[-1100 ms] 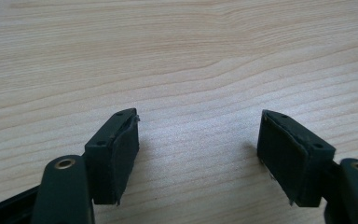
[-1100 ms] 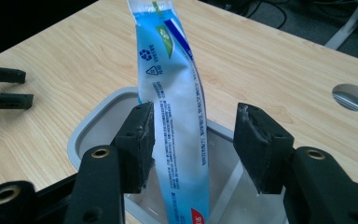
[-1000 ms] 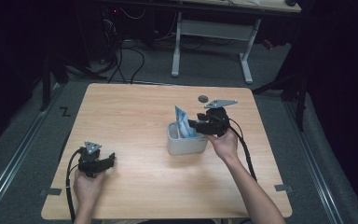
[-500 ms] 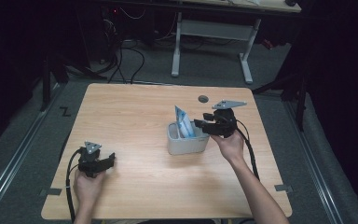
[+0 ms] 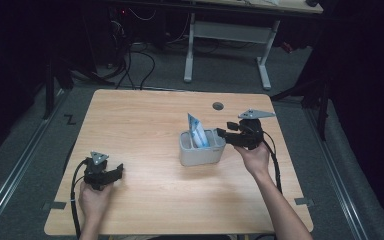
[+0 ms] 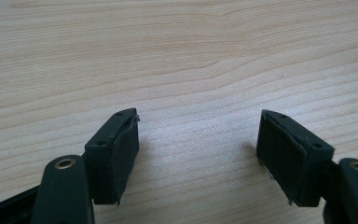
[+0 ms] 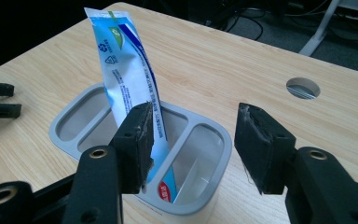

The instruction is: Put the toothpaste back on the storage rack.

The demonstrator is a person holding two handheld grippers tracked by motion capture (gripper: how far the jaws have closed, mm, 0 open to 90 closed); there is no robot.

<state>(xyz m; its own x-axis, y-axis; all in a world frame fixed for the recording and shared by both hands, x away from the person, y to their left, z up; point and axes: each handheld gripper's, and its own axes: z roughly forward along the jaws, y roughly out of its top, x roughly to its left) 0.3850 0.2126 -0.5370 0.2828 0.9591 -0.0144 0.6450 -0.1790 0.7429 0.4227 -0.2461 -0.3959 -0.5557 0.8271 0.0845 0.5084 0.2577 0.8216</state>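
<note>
Currently the toothpaste tube [image 7: 126, 79] stands tilted in the middle compartment of the grey holder [image 5: 200, 152], near the table's [image 5: 145, 120] centre-right. Right gripper [image 5: 223, 134] hovers just beside the holder's right end, jaws pointing at it, spread partway and having just been opening a little; nothing between them, pads clear of tube and rim. Left gripper [image 6: 196, 149] rests low over bare wood at the near-left corner, jaws spread wide, holding nothing.
</note>
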